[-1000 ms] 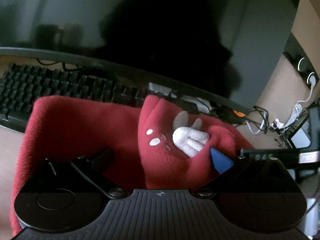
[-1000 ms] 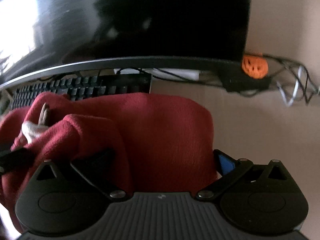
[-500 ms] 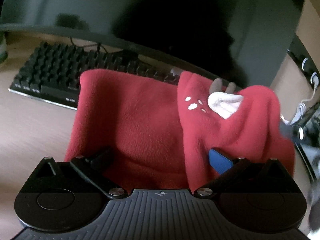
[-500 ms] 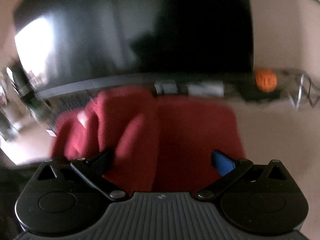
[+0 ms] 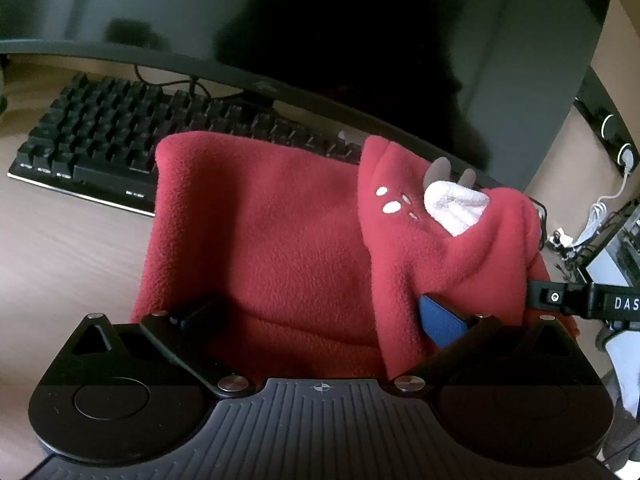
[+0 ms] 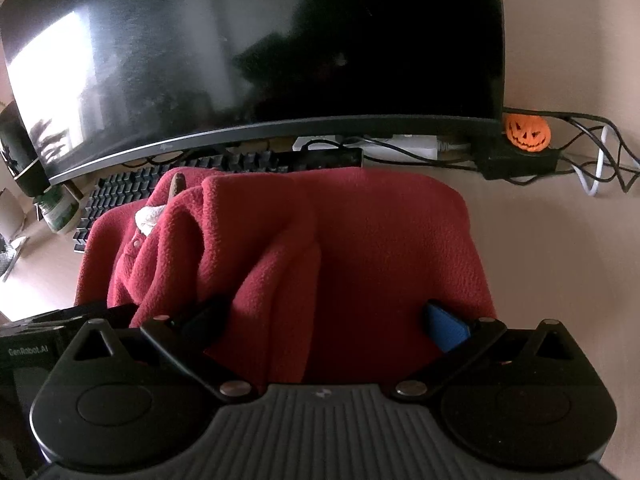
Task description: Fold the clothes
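Left gripper (image 5: 318,312) had its jaws spread wide, red fleece garment (image 5: 280,240) lying between the black and blue fingers, nothing pinched. Right gripper (image 6: 326,322) likewise spread over the same fleece. Garment lay bunched on the wooden desk (image 5: 60,248), far edge over the black keyboard (image 5: 100,136), a white and brown plush patch (image 5: 454,200) on its raised fold. Legible text: "GenRobot.AI" on the left unit's housing (image 6: 28,351); "DAS" on the right unit's arm (image 5: 592,303). Curved monitor (image 6: 260,48) behind; orange pumpkin figure (image 6: 526,132) among cables.
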### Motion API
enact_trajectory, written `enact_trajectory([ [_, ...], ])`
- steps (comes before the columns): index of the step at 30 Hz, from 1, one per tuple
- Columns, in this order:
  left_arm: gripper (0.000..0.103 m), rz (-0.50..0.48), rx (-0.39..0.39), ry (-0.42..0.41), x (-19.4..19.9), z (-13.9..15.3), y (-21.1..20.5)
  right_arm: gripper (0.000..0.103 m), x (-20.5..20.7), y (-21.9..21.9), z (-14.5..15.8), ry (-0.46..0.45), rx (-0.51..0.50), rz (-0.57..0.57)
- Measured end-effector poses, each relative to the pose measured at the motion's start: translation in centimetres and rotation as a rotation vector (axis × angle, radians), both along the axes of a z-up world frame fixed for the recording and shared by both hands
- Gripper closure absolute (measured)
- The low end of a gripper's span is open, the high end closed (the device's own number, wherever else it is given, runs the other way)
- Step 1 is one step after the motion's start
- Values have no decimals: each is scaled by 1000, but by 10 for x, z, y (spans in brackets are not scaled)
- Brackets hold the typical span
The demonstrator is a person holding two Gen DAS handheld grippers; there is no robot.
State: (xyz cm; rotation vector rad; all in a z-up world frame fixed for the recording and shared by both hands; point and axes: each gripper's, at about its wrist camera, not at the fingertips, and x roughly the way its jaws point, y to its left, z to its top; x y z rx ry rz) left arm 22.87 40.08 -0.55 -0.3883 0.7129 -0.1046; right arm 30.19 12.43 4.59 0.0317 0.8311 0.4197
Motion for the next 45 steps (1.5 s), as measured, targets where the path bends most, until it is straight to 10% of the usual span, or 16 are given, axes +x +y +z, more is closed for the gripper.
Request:
enact_trajectory([
  [9, 0, 87, 140, -76, -47, 26, -30, 0, -32, -25, 6, -61, 34, -5],
  [19, 0, 303, 347, -103, -204, 90, -119, 0, -194, -70, 29, -234, 20, 53],
  [45, 0, 285, 335, -28, -300, 50, -170, 0, -309, -95, 1, -328, -94, 3],
])
